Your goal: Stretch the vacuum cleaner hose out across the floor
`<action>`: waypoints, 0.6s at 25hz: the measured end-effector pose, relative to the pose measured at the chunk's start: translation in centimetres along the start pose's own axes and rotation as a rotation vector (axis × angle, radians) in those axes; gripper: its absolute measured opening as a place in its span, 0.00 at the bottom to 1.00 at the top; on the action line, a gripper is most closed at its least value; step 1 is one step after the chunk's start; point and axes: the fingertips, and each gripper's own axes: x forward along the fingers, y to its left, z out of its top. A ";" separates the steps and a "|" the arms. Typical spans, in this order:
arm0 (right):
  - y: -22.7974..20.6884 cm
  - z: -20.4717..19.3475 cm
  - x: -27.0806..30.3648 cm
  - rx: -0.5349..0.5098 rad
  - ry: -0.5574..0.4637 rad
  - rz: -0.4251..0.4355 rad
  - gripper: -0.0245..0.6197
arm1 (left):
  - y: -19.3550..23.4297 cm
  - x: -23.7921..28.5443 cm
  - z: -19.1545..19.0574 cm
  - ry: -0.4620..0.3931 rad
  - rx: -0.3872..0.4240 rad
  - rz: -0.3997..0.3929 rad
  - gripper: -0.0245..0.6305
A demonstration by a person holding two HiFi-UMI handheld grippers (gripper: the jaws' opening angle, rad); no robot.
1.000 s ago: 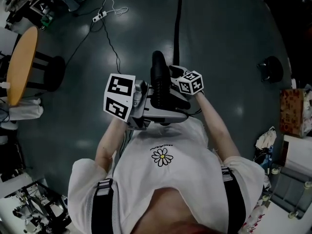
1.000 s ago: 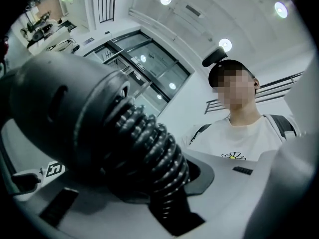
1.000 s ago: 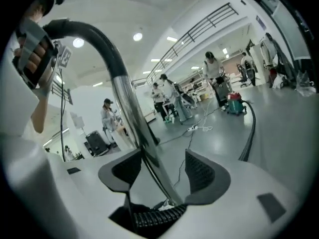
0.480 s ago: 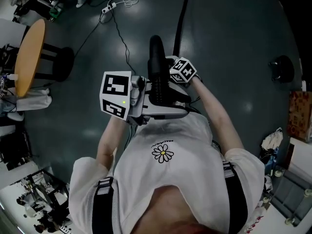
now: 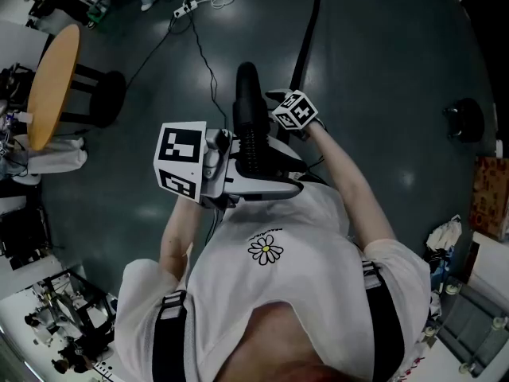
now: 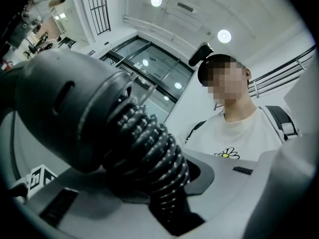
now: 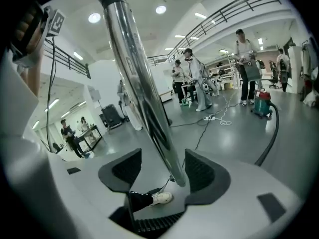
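While I am looking down from the head view, the left tool (image 5: 256, 173) is clamping the ribbed hose (image 5: 248, 146) just below its dark cuff (image 5: 245, 94), near the person's white shirt (image 5: 278, 293); the right tool (image 7: 162, 171), just right of it, is standing with jaws apart around the chrome tube (image 7: 144, 98), a gap showing beside it; farther off, the black hose (image 5: 306, 30) is trailing across the grey floor (image 5: 382, 70).

White T-shirt (image 5: 306, 293), daisy print (image 5: 264, 250), black shoulder straps (image 5: 169, 333), marker cubes (image 5: 181, 153)
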 end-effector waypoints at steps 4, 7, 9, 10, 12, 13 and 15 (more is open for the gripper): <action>0.2 -0.3 0.4 -0.031 0.024 0.030 0.45 | -0.4 -0.3 0.3 -0.021 -0.010 -0.028 0.22; 1.2 0.1 1.5 -0.050 0.044 0.070 0.45 | -0.8 -0.5 0.2 -0.021 -0.011 -0.039 0.22; 1.5 -0.2 2.2 -0.059 0.096 0.100 0.45 | -1.3 -0.5 0.1 -0.014 0.003 -0.039 0.22; 1.4 -0.5 2.4 -0.061 0.124 0.116 0.45 | -1.3 -0.5 0.0 -0.013 0.004 -0.038 0.21; 0.7 -0.7 2.4 -0.075 0.145 0.116 0.44 | -1.3 -0.6 -0.1 -0.017 -0.006 -0.035 0.22; 0.1 -0.5 2.2 -0.090 0.142 0.094 0.39 | -1.2 -0.7 -0.1 -0.023 -0.009 -0.032 0.22; -1.4 0.2 1.4 -0.124 0.126 0.025 0.37 | -1.0 -0.9 0.0 -0.053 -0.005 -0.014 0.22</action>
